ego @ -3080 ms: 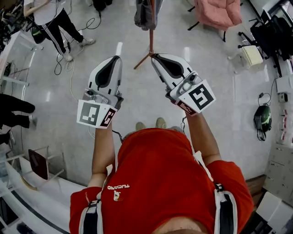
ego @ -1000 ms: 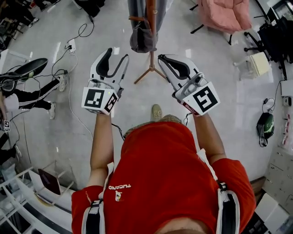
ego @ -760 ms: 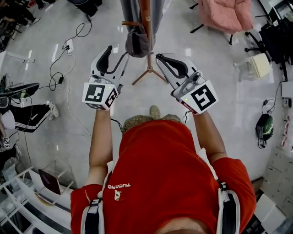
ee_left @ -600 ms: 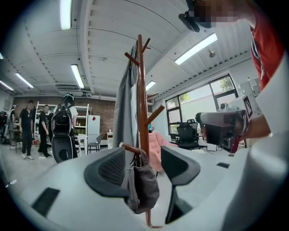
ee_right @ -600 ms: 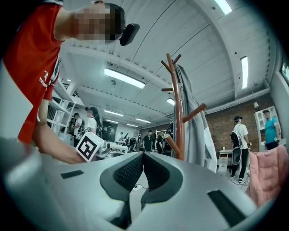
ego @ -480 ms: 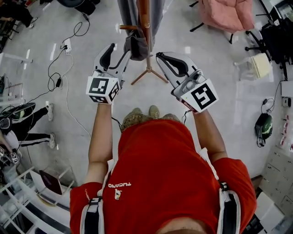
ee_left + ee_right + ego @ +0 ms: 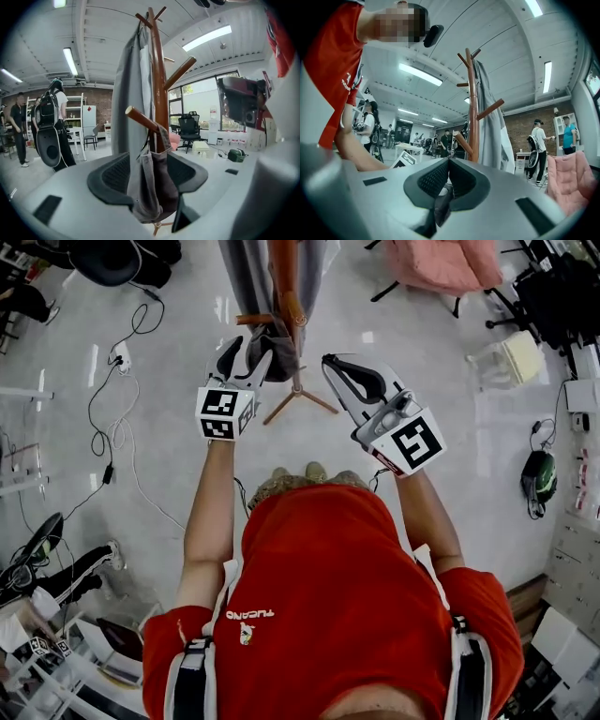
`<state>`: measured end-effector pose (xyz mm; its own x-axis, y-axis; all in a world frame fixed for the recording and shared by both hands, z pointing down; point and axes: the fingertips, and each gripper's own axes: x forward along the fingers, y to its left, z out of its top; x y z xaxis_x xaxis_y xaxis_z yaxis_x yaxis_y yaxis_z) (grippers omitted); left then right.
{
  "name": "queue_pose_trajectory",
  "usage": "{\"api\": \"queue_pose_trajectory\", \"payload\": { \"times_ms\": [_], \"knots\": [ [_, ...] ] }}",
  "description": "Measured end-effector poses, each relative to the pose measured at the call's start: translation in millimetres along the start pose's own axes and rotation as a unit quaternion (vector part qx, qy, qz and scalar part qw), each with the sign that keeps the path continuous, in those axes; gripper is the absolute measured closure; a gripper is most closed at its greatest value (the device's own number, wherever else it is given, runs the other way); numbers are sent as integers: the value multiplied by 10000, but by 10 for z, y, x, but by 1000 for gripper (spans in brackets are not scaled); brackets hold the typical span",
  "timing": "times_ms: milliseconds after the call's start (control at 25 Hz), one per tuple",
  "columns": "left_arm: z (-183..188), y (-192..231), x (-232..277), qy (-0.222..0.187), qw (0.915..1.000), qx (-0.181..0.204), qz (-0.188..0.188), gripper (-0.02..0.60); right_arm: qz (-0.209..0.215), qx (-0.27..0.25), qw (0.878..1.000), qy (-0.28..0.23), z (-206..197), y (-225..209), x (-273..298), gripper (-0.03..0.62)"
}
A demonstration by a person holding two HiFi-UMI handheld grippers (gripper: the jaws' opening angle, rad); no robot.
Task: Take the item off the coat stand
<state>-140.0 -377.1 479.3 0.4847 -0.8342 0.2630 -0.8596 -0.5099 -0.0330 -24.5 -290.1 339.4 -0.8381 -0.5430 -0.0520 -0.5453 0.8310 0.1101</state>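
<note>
A brown wooden coat stand (image 7: 284, 282) rises ahead of me, with a long grey garment (image 7: 242, 277) hung high on it. A small grey cloth item (image 7: 154, 185), like a cap or a pouch, hangs by a loop from a low peg (image 7: 140, 119). My left gripper (image 7: 149, 180) is open, one jaw on either side of that item; from the head view it (image 7: 248, 345) is up against the item (image 7: 274, 345). My right gripper (image 7: 330, 364) is shut and holds nothing, to the right of the stand (image 7: 472, 108); its jaws (image 7: 448, 174) meet.
The stand's splayed feet (image 7: 300, 401) rest on the pale floor just ahead of my shoes. A pink chair (image 7: 436, 263) is at the far right, cables (image 7: 112, 399) trail on the left. People (image 7: 54, 122) stand behind the stand.
I have walked up to the stand. My left gripper has gone forward and up, so the hanging grey item now sits between its open jaws. The right gripper has barely moved.
</note>
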Motion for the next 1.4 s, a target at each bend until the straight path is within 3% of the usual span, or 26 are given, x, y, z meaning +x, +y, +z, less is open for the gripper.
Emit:
{"api": "queue_pose_trajectory", "payload": {
  "times_ms": [240, 360, 480, 560, 1040, 1400],
  "knots": [
    [-230, 50, 277, 375, 9990, 155, -193, 347, -300, 13, 9994, 149, -73, -73, -65, 569],
    [-277, 13, 377, 453, 9983, 207, -315, 411, -466, 12, 9986, 230, -102, -122, -131, 569],
    [-284, 26, 414, 453, 9984, 189, -297, 528, -555, 16, 9980, 290, -131, -140, -156, 569],
    [-272, 37, 414, 424, 9987, 140, -245, 556, -602, 32, 9977, 314, -153, -142, -177, 569],
    [57, 157, 60, -71, 9995, -296, 121, 565, -532, 206, 9980, 288, -202, -70, -196, 569],
    [266, 261, -367, -266, 9976, -294, 564, 565, -271, 301, 9990, 170, -163, 92, -201, 569]
  ]
}}
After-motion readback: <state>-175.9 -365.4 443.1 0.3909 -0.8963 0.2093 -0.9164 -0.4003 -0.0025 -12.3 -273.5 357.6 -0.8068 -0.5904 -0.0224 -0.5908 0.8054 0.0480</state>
